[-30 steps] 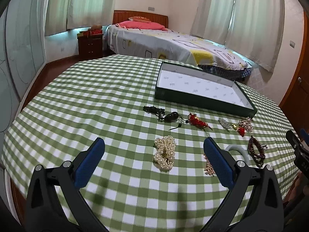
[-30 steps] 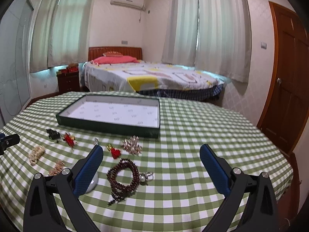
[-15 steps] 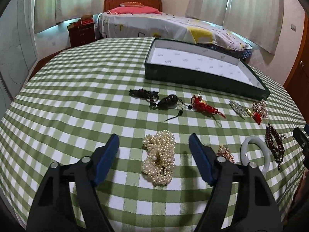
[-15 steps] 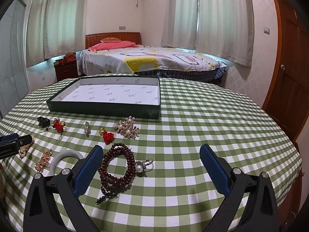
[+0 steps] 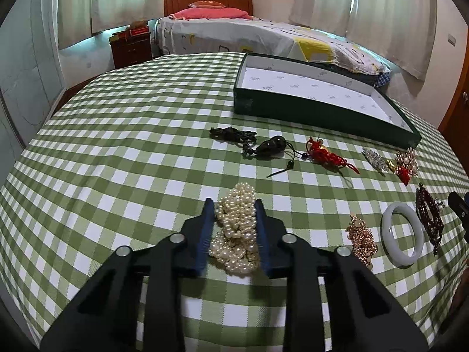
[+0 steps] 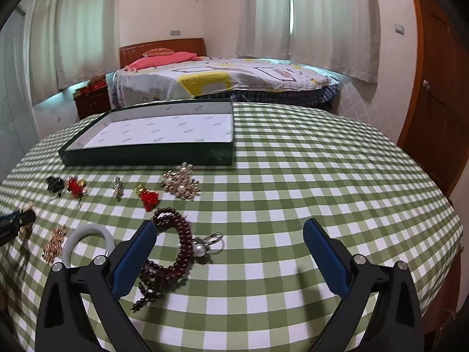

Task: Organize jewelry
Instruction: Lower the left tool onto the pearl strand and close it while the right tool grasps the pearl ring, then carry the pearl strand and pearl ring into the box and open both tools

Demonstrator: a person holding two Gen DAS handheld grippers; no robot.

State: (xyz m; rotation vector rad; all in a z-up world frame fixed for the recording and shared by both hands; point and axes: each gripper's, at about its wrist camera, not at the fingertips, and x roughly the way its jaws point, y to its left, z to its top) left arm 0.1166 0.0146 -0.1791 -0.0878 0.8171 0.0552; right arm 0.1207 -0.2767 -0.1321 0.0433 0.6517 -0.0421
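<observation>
The pearl necklace lay bunched on the checked surface, pinched between the blue pads of the left gripper, which had closed on it. The right gripper hung wide open and held nothing, above the dark red bead bracelet. The green tray sat beyond.

Soft daylight comes through the pale curtains at the far side, leaving the room evenly lit and a little dim. The grippers cast faint, blurred shadows on the near tablecloth, with no glare. Both fisheye views bend straight lines strongly, darken to black at the corners, and soften toward the edges.
</observation>
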